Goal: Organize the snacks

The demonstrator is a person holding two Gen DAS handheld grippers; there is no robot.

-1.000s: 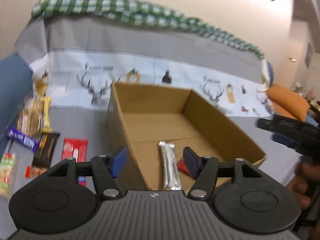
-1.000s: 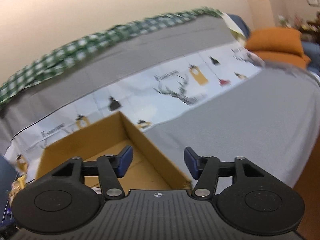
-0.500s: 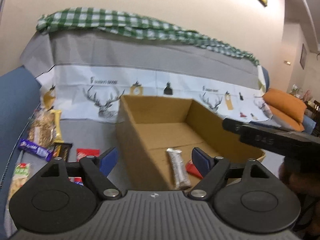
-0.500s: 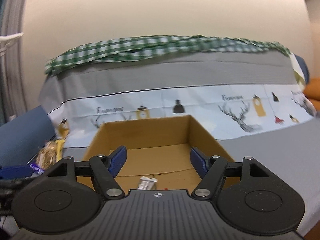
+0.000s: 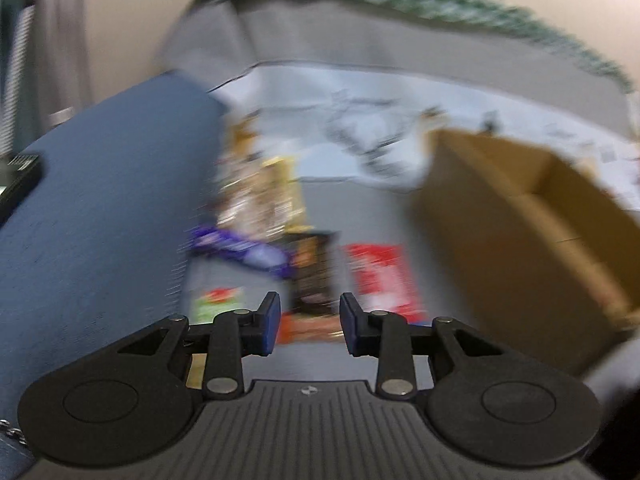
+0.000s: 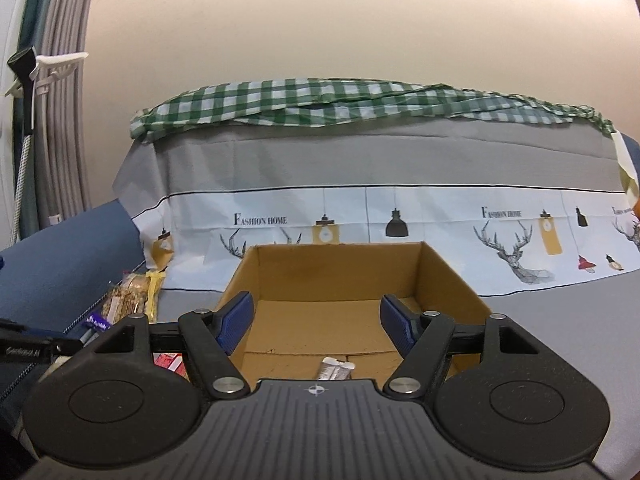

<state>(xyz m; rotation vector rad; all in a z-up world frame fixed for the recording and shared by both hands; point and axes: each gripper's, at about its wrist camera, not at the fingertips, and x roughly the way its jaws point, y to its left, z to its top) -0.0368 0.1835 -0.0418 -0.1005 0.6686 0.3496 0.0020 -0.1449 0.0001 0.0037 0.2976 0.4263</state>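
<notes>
Presently the left gripper (image 5: 307, 326) has swung left of the cardboard box (image 6: 352, 300), its jaws just narrowed with nothing between them, aimed at the loose snacks: a dark bar (image 5: 312, 268), a red pack (image 5: 380, 276), a purple bar (image 5: 240, 250). The right gripper (image 6: 316, 324), spread and empty, hangs over the box, where a silver bar (image 6: 334, 369) lies sorted.

A grey sofa seat (image 6: 568, 312) carries an open cardboard box (image 6: 448, 276). Left of the box lie loose snacks – a red packet (image 5: 380, 276) just beside it, then a dark bar (image 5: 314, 268), a purple bar (image 5: 240, 248) and clear-wrapped biscuits (image 6: 128, 296) – reaching a blue cushion (image 6: 60, 264).
</notes>
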